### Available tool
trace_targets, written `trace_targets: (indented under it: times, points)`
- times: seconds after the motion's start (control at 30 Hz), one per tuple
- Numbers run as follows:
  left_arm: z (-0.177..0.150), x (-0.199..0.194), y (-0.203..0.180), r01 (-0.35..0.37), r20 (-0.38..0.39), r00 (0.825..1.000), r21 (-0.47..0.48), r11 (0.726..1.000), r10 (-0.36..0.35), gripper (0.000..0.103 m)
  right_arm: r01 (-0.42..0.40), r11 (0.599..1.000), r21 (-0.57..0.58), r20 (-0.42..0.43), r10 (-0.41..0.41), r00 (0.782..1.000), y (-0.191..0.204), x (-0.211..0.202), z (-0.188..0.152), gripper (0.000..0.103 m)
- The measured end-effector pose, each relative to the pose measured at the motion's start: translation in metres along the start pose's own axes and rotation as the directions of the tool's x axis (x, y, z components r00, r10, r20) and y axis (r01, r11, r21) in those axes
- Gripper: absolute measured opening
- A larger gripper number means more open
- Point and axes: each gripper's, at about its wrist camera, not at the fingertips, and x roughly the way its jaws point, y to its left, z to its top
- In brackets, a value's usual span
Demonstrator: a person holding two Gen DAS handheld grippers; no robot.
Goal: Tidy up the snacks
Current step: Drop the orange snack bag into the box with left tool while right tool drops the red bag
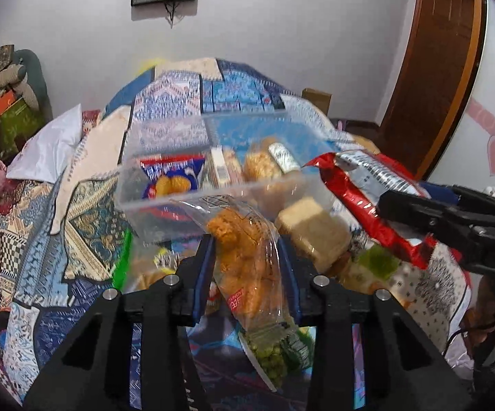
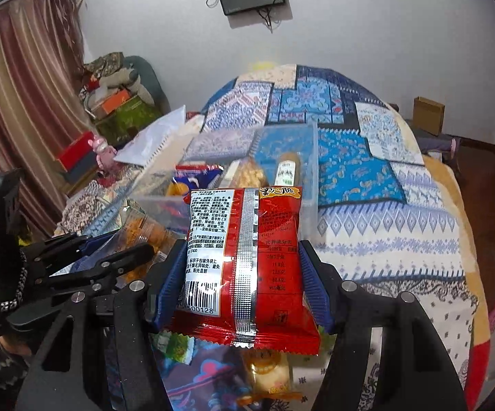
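My left gripper [image 1: 247, 246] is shut on a clear bag of orange fried snacks [image 1: 244, 257], held just in front of a clear plastic box [image 1: 165, 202] on the bed. The box holds several snack packets, among them a blue one [image 1: 173, 178]. My right gripper [image 2: 240, 257] is shut on a red snack packet [image 2: 244, 263], back side up with barcode showing, near the box [image 2: 310, 185]. The red packet [image 1: 363, 191] and right gripper also show at the right of the left wrist view. The left gripper [image 2: 117, 257] shows at the left of the right wrist view.
Loose snacks lie below the grippers: a beige cake block [image 1: 312, 229], a green pea bag [image 1: 274, 359], a yellow pastry [image 2: 269, 373]. A patchwork quilt [image 2: 367, 171] covers the bed. A white pillow [image 1: 48, 147] and cluttered boxes [image 2: 117, 109] sit left.
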Motion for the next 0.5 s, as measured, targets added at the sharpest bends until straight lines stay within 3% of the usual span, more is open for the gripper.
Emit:
trace_targets:
  times: [0.5]
  points:
    - [0.064,0.006,0.022,0.012,0.112,0.994,-0.042,0.999,-0.007,0.037,0.019,1.0,-0.004,0.085,-0.018,0.996,-0.001,0.02,0.05,0.06]
